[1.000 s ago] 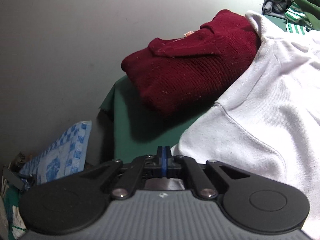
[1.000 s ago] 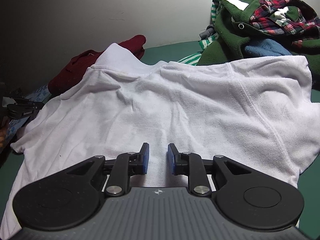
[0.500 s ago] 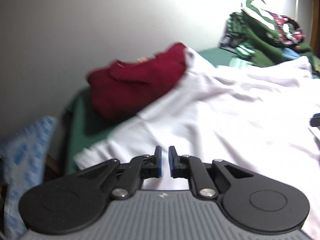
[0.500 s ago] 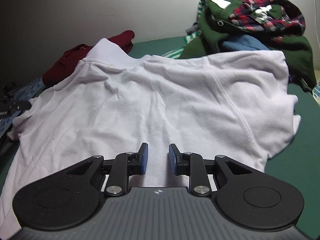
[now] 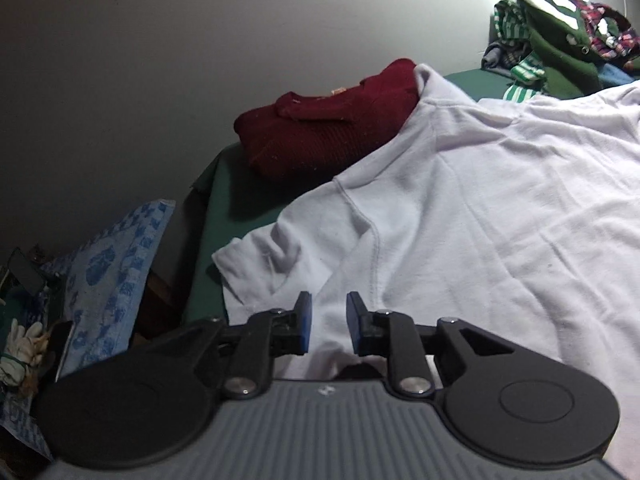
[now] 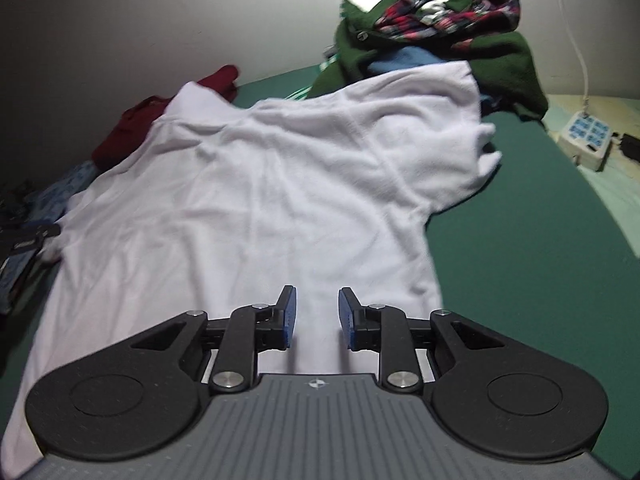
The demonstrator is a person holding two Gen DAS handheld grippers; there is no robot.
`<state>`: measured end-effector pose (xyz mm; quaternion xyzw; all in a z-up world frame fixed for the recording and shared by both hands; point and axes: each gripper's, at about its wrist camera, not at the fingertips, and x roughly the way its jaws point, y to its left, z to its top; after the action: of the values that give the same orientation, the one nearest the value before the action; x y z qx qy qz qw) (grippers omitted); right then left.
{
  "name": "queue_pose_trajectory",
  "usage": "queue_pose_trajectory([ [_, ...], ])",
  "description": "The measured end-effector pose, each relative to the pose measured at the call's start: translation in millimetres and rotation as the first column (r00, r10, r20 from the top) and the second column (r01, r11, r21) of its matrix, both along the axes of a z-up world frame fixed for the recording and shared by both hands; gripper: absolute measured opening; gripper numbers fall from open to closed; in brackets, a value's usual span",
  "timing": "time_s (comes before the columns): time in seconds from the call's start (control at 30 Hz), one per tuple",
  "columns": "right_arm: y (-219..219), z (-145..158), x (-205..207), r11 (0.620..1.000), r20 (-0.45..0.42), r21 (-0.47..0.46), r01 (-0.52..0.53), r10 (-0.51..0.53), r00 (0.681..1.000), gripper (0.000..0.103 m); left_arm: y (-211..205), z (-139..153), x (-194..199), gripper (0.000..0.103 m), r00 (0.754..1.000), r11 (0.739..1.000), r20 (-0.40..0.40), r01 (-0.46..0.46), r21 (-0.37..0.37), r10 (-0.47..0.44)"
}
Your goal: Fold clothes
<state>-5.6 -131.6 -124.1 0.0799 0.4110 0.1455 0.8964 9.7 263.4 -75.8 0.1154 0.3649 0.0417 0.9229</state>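
A white T-shirt [image 5: 500, 200] lies spread flat on the green table cover [image 5: 208, 248], its collar resting on a folded dark red sweater [image 5: 328, 132]. My left gripper [image 5: 328, 304] hovers over the shirt just below its left sleeve [image 5: 276, 264]; its jaws are opening and nothing sits between the blue pads. In the right wrist view the same T-shirt [image 6: 256, 184] fills the middle. My right gripper [image 6: 314, 300] stands open above the shirt's lower body near its right side, gripping nothing. The red sweater [image 6: 132, 128] peeks out behind the collar.
A heap of unfolded clothes [image 6: 432, 28], green, plaid and blue, sits at the back right, seen also as the clothes heap [image 5: 568, 40]. A white power strip [image 6: 588, 140] lies off the cover at right. A blue patterned towel [image 5: 116, 276] hangs beside the table's left edge.
The left gripper went from shut to partly open and swung from the sweater toward the sleeve. The right gripper shifted right along the shirt, staying open.
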Motion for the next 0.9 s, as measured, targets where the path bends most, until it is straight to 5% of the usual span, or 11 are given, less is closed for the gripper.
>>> queue_pose_trajectory([
  [0.17, -20.7, -11.3, -33.8, 0.999, -0.043, -0.036, 0.032, -0.034, 0.999, 0.023, -20.0, -2.2, -39.1, 0.027, 0.997, 0.994, -0.025, 0.066, -0.084, -0.069],
  [0.33, -49.4, -6.0, -44.3, 0.990, -0.016, -0.068, 0.125, -0.127, 0.992, 0.023, -25.6, -26.5, -61.0, 0.025, 0.994, 1.000, -0.112, 0.007, 0.019, -0.005],
  [0.43, -41.6, -0.1, -51.2, 1.000, -0.009, 0.011, 0.018, -0.018, 1.000, 0.024, -22.5, -26.4, -74.4, 0.020, 0.990, 0.997, -0.124, -0.056, 0.044, 0.061],
  [0.53, -25.0, -4.1, -55.6, 0.990, -0.037, 0.064, -0.128, 0.130, 0.991, 0.023, -36.3, -13.9, -95.9, 0.019, 0.992, 0.996, -0.115, -0.053, -0.075, 0.045],
  [0.67, -28.8, -13.7, -64.6, 0.983, -0.055, 0.037, -0.182, 0.184, 0.981, 0.022, -73.7, -13.1, -120.2, 0.026, 0.992, 0.993, -0.126, -0.019, -0.115, 0.005],
  [0.83, -67.8, -9.2, -72.1, 0.987, -0.058, -0.033, -0.159, 0.157, 0.986, 0.019, -73.0, -26.9, -150.1, 0.028, 0.982, 0.996, -0.169, -0.092, -0.010, 0.089],
  [0.9, -75.4, -5.6, -76.1, 0.987, -0.077, -0.042, -0.154, 0.151, 0.986, 0.025, -63.3, -24.9, -157.5, 0.028, 0.969, 0.990, -0.200, -0.144, 0.007, 0.142],
])
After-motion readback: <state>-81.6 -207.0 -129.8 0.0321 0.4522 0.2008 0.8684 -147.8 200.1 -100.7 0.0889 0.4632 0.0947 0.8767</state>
